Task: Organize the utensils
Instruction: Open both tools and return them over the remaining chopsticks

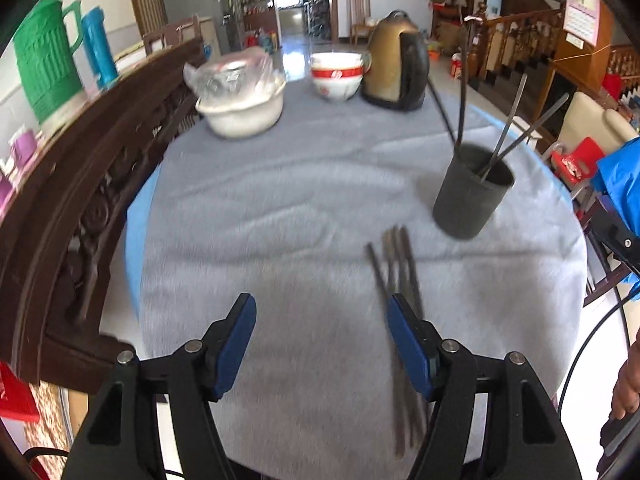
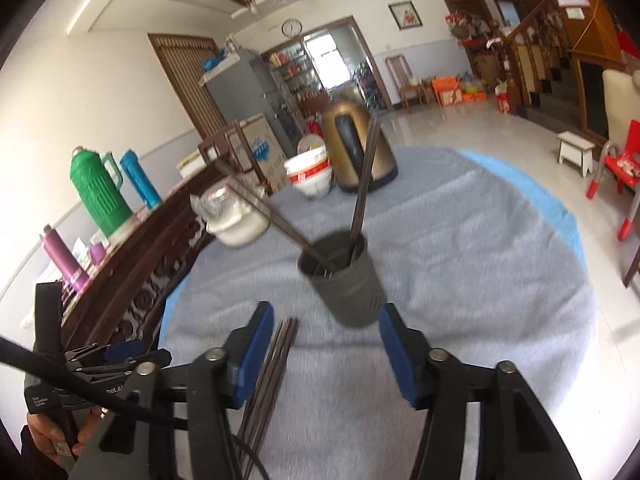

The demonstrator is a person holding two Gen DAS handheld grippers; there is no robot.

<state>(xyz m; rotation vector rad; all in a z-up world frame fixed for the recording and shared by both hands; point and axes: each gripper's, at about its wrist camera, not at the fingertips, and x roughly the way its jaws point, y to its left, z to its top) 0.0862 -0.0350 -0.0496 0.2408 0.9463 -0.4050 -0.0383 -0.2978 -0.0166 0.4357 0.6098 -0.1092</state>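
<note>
On the cloth-covered bench (image 1: 304,184), several chopsticks already stand in the dark cup (image 1: 472,196) while a loose bundle of chopsticks (image 1: 394,272) waits nearby, both grippers' fingers spread and empty.

We see a bright room with white walls (image 2: 100,92), glossy pale floor (image 2: 480,136), a wooden staircase (image 2: 532,60), a wall clock (image 2: 291,27) and a red chair (image 2: 618,164).
</note>
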